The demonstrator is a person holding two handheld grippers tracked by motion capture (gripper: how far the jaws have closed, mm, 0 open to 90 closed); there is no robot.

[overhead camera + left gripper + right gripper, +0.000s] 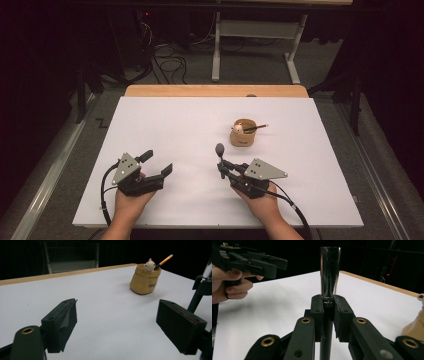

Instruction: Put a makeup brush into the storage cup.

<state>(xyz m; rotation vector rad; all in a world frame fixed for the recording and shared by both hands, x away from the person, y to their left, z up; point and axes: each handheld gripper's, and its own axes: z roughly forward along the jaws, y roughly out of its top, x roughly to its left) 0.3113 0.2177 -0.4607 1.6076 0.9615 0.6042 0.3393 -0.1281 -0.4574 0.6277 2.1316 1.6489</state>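
A tan sack-shaped pot point(243, 134) point(145, 280) with a small pale bear figure point(149, 265) on its rim stands on the white table top point(190, 125), right of centre. A thin brush point(257, 128) point(163, 261) leans out of it. My right gripper point(221, 169) point(329, 312) is shut on an upright dark stick point(220, 150) with a shiny flared metal sleeve point(330, 270), in front of the pot. My left gripper point(159, 162) point(120, 325) rests near the front left, jaws wide apart with nothing between them. The pot's edge point(415, 327) sits at the right of the right gripper view.
A wooden strip point(215, 90) borders the white top at the back. Behind it stand a grey metal frame point(255, 45) and cables point(170, 60) on the floor. In the right gripper view the left gripper point(249, 262) and its hand point(232, 285) are at the upper left.
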